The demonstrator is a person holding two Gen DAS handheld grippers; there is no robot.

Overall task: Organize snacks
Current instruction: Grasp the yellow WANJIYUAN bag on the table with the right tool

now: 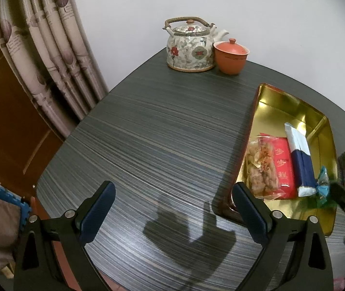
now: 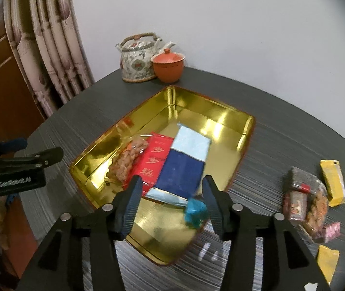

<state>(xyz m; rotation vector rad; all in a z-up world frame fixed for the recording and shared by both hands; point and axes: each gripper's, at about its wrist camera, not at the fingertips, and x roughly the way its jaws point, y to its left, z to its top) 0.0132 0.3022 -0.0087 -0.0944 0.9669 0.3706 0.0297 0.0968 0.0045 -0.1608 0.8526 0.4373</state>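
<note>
step: candy (image 2: pixel 195 210) dropped into tin (image 2: pixel 230 169) | our right gripper (image 2: pixel 171 200) fingers apart, freeing it | left gripper (image 1: pixel 172 214) fingers apart, idle over surface (image 1: pixel 160 133)

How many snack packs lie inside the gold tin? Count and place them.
4: a clear fried-snack bag at the left, a red pack beside it, a blue-and-silver pack next, a small teal candy at the near edge.

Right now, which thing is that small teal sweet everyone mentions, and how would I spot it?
Find the gold tin tray on the dark table. Three long packets lie side by side in it, the blue and silver packet outermost. At that packet's near end lies the teal sweet, the only small crinkly blue-green wrapper inside.
</note>
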